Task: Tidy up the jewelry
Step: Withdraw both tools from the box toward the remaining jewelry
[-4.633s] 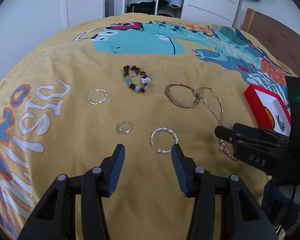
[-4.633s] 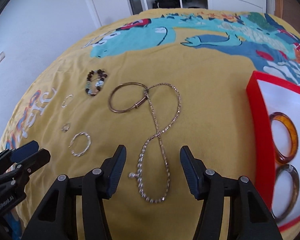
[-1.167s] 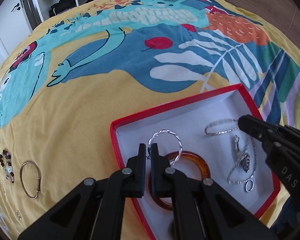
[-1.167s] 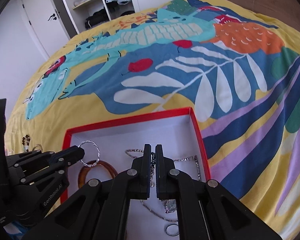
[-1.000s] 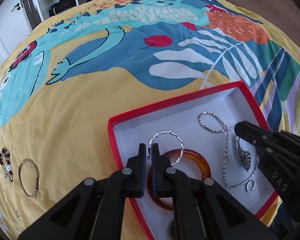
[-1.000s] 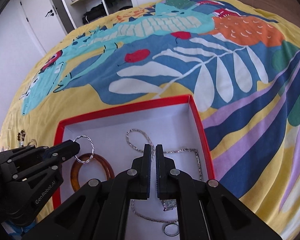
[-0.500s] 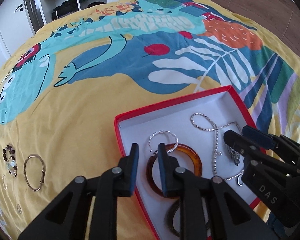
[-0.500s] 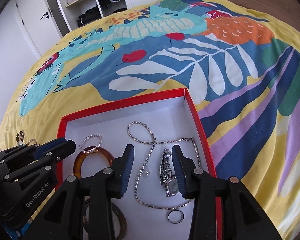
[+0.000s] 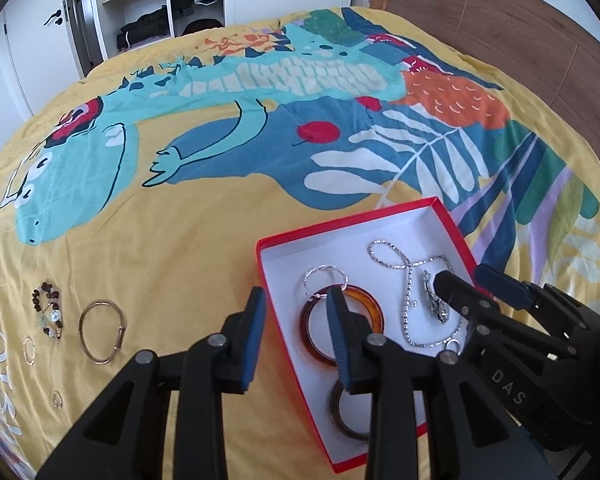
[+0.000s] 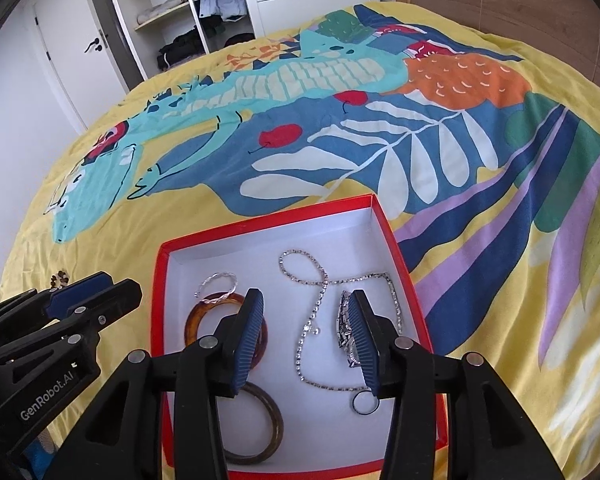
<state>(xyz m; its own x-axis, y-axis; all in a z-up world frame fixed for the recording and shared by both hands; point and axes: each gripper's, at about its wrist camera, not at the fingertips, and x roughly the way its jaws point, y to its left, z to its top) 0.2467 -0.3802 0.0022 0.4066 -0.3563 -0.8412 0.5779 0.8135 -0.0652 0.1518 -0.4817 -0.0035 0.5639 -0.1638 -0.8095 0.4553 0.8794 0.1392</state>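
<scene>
A red box (image 9: 448, 222) (image 10: 392, 240) with a white inside lies on the bed. In it lie a twisted silver ring (image 9: 324, 274) (image 10: 216, 282), an amber bangle (image 9: 370, 310) (image 10: 198, 316), a dark bangle (image 10: 274, 420), a silver chain necklace (image 9: 408, 284) (image 10: 320, 292), a watch (image 10: 344, 328) and a small ring (image 10: 364, 402). My left gripper (image 9: 296, 312) is open and empty over the box's left edge. My right gripper (image 10: 304, 328) is open and empty over the box.
On the yellow bedspread, left of the box, lie a bronze bangle (image 9: 100, 328), a beaded bracelet (image 9: 48, 312) and two small silver rings (image 9: 29, 346) (image 9: 57, 400). A wardrobe with open shelves (image 9: 148, 20) stands behind the bed. A wooden headboard (image 9: 500, 20) stands at the right.
Both grippers have opened and pulled back from the box. The twisted silver ring now lies on the amber bangle; the necklace lies spread in the box.
</scene>
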